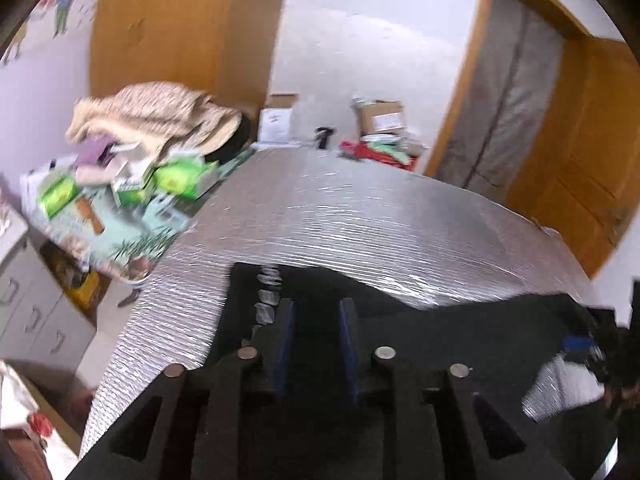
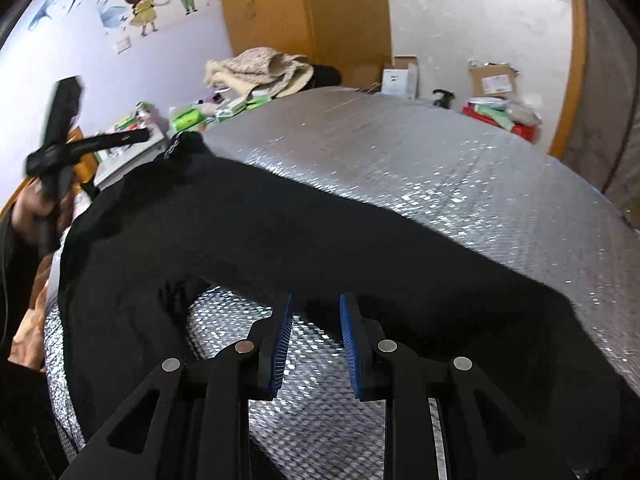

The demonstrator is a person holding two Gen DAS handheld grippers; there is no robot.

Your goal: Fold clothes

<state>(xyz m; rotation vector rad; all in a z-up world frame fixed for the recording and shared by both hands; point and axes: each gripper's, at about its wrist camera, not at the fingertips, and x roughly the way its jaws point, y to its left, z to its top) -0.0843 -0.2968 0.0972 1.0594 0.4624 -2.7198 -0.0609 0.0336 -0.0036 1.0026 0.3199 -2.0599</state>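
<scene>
A black garment (image 2: 280,232) lies spread across the silver quilted mat (image 2: 440,160), one end raised in a ridge toward the far left. My right gripper (image 2: 316,312) is open at the garment's near edge. Mat shows between its blue pads (image 2: 285,332), which press on nothing. In the left wrist view my left gripper (image 1: 317,312) hovers over the same black garment (image 1: 460,340), jaws apart, only dark cloth showing behind the gap. The right wrist view shows the left gripper's body (image 2: 60,140) blurred at the far left, held by a hand (image 2: 28,208).
A beige blanket (image 1: 160,116) tops a heap of green boxes (image 1: 180,176) at the mat's (image 1: 340,220) far left. Cardboard boxes (image 1: 380,120), a black spray bottle (image 1: 324,136) and a red box (image 1: 380,156) line the far edge. White drawers (image 1: 24,292) stand left, a wooden door (image 1: 580,140) right.
</scene>
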